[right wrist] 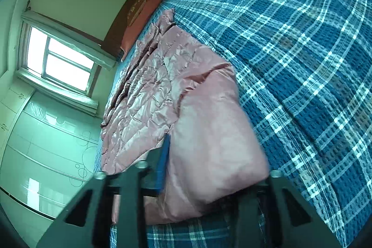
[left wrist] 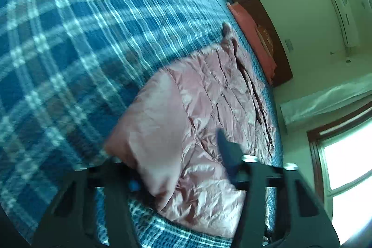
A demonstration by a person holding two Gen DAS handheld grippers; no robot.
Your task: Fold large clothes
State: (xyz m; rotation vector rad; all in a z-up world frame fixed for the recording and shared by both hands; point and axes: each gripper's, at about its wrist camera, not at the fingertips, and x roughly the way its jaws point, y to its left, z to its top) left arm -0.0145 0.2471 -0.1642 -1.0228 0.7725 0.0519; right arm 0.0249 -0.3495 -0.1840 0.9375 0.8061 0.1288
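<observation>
Grippers — left [left wrist: 179,169] and right [right wrist: 209,169] — each pinch the jacket's [right wrist: 151,94] near hem on the bed [right wrist: 302,38]; next, lift it evenly toward the collar.

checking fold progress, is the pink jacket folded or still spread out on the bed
Partly folded: the pink jacket lies along the blue plaid bed, with its near end doubled over so the smooth lining faces up.

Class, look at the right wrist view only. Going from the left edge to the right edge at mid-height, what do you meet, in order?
Window → pink quilted jacket → blue plaid bedspread.
</observation>
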